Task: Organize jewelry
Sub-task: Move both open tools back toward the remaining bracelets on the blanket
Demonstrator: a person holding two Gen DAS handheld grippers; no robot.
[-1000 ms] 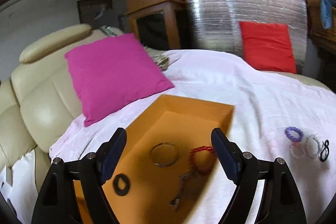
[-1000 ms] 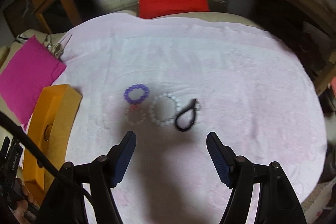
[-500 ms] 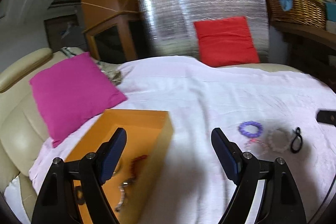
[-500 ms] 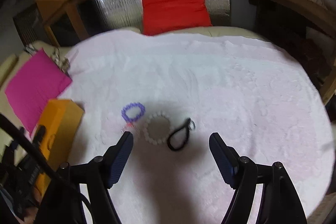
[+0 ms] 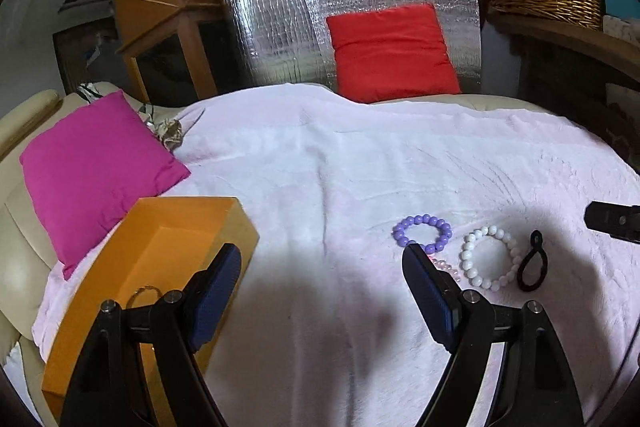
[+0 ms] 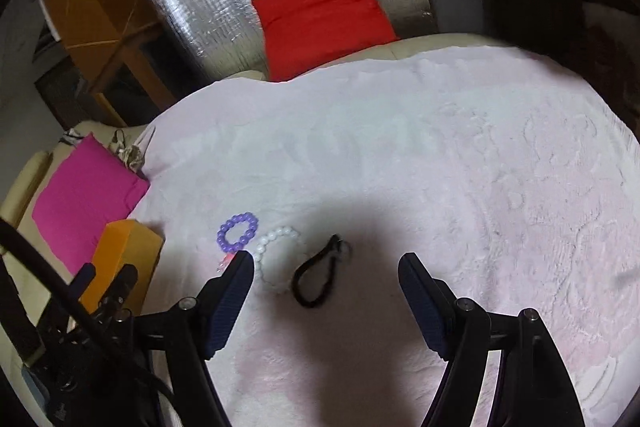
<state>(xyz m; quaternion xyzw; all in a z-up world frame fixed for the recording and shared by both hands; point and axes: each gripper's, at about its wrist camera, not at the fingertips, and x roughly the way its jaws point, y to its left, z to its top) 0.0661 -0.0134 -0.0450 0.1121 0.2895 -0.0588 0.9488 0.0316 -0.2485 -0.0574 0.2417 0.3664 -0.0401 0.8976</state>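
Bracelets lie in a tight row on the pale pink blanket (image 5: 360,155): a purple bead bracelet (image 5: 422,233), a white bead bracelet (image 5: 490,259) just beside it, and a black loop (image 5: 532,263) with a small metal ring at the far right. A strand of clear pink beads (image 5: 446,264) peeks out just beside the purple one, partly hidden by a fingertip. Left gripper (image 5: 322,281) hovers with its jaws spread wide and nothing between them, the orange box (image 5: 140,255) under its left finger; a thin metal bangle (image 5: 143,294) shows inside the box. Right gripper (image 6: 326,281) has its jaws wide apart too, also empty, with the black loop and the white bracelet framed between its fingers. A magenta cushion (image 5: 92,171) sits beyond the box, and a red cushion (image 5: 390,51) leans against the silver panel at the back.
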